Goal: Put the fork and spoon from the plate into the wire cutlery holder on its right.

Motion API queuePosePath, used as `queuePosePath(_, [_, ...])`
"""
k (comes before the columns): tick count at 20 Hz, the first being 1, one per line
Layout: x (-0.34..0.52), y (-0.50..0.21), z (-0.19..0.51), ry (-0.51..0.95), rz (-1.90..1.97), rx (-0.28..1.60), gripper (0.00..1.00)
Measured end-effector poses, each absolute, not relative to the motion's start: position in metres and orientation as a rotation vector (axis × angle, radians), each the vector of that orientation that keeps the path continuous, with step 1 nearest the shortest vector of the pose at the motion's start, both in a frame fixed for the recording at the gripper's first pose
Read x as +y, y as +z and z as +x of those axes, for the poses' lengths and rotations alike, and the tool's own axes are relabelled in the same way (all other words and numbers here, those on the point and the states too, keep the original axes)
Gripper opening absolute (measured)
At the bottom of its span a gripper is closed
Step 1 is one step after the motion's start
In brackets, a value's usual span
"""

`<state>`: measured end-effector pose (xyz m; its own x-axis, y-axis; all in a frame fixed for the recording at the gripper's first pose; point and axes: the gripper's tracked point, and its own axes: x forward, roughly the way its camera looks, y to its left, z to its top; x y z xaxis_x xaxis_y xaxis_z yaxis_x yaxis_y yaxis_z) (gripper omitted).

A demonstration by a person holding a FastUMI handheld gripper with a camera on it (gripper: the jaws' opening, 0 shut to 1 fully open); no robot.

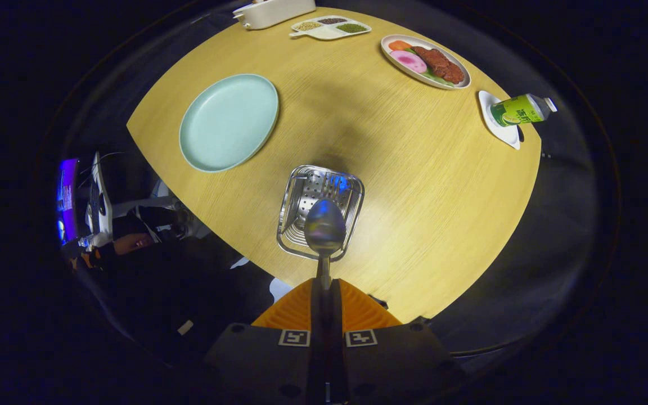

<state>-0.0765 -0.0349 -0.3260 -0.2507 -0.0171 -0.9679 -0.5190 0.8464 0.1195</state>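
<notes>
The gripper is pinching the spoon by its handle, both fingers pressed together on it — the bowl is hanging just ahead of them, over the open top of the holder. The holder is sitting on the table, with the plate lying bare beyond it to the left. No fork that I can make out.
</notes>
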Motion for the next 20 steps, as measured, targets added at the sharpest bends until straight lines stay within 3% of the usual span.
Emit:
queuePosePath(9, [-0.028,-0.34,-0.071,0.43,-0.428,1.893,0.09])
queuePosePath(12, [-0.026,-0.34,-0.068,0.422,-0.413,1.885,0.18])
queuePosePath(15, [-0.023,-0.338,-0.059,0.423,-0.38,1.83,0.44])
queuePosePath(20, [-0.015,-0.321,-0.044,0.455,-0.264,1.602,0.72])
